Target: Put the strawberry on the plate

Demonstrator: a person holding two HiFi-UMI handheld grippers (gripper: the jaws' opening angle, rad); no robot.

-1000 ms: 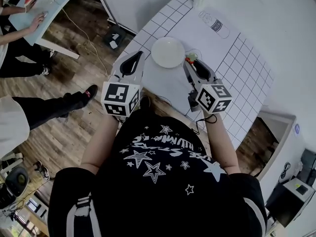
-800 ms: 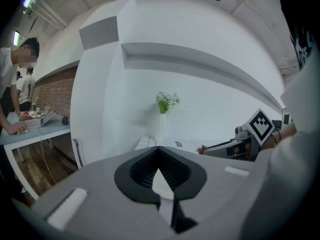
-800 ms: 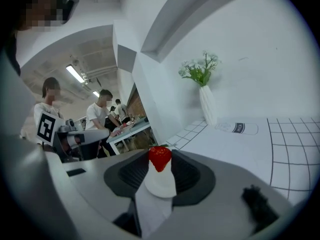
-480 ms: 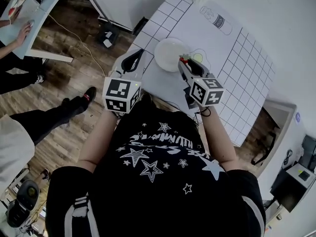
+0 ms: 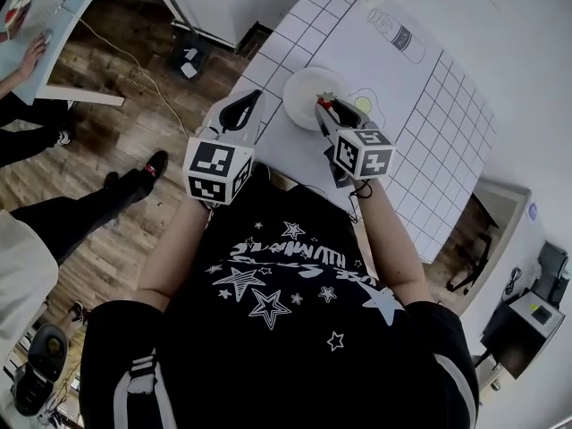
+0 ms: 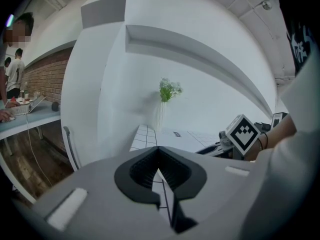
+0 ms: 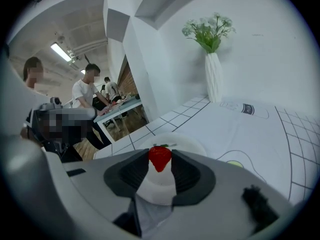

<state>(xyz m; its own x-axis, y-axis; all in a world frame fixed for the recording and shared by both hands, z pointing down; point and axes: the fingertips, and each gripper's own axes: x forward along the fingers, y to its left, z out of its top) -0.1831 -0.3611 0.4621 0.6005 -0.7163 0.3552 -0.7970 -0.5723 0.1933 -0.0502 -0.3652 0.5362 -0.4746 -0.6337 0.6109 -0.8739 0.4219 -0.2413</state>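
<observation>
**A:** Where is the strawberry (image 7: pixel 160 159) right now?

**B:** It's clamped in the right gripper (image 7: pixel 160 153), with one jaw on each side. The leaf end is up and the pointed tip is down, so its long axis stands roughly upright in the grip.

**A:** And the plate (image 5: pixel 299 92)?

**B:** It's straight ahead of that gripper and below it. In the right gripper view, the white of the plate shows behind the berry and again under it, between the jaws. In the head view, the jaw tips sit at the plate's right-hand rim, on the side nearer the person.

**A:** So is the berry over the plate or short of it?

**B:** Over the near edge, I'd judge, and not resting on it. I can't tell how high it is.

**A:** What about the left gripper (image 6: pixel 158 150)?

**B:** Its jaws are together with nothing in them. It hangs by the plate's left side, above the edge of the tabletop (image 5: pixel 402 88). It's close, but the right gripper is doing the carrying.

**A:** What does the next move hinge on?

**B:** It needs to go down and a touch forward, toward the plate's middle, before letting go. If it's released at the rim, a tip-down berry would likely topple and could roll off.
</observation>
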